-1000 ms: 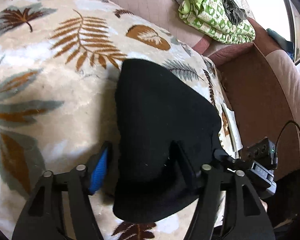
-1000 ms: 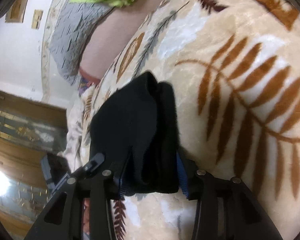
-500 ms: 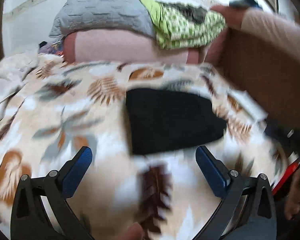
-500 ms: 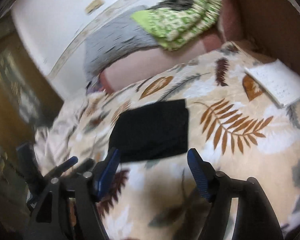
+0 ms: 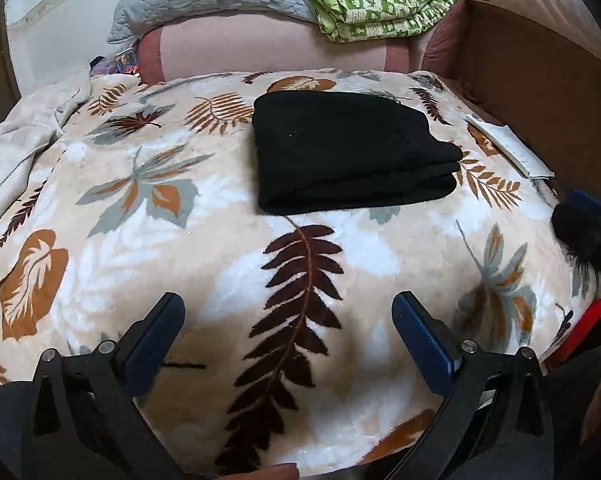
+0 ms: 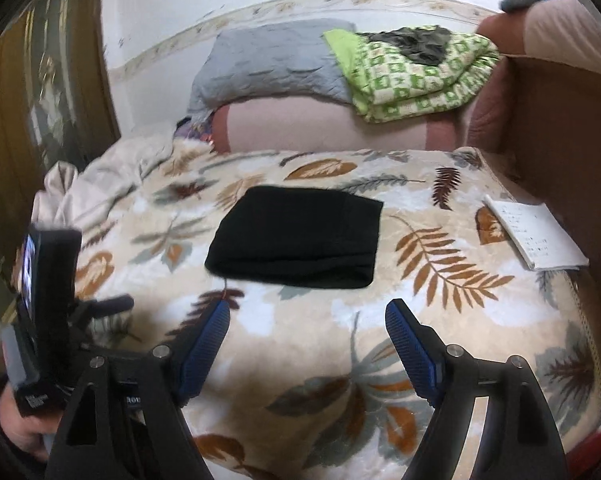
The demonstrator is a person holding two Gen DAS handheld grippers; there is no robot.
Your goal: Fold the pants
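Observation:
The black pants (image 5: pixel 352 152) lie folded into a compact stack on the leaf-patterned blanket (image 5: pixel 220 264), toward its far side. In the right wrist view the same black pants (image 6: pixel 300 236) rest flat, well ahead of the fingertips. My left gripper (image 5: pixel 288 312) hovers over the near part of the blanket, wide open, nothing between its blue pads. My right gripper (image 6: pixel 308 316) is also short of the pants, its jaws still opening and empty. The left gripper's body (image 6: pixel 48 312) shows at the left edge of the right wrist view.
A white notepad (image 6: pixel 536 236) lies at the blanket's right edge beside a brown sofa arm (image 6: pixel 560 120). Behind the blanket, a grey quilt (image 6: pixel 268 60) and a green patterned blanket (image 6: pixel 416 76) are piled on the pink backrest. A crumpled beige sheet (image 5: pixel 24 140) lies at the left.
Both grippers let go of the pants, opened and drew back toward me and upward. The folded pants now lie alone on the blanket, farther from the fingertips.

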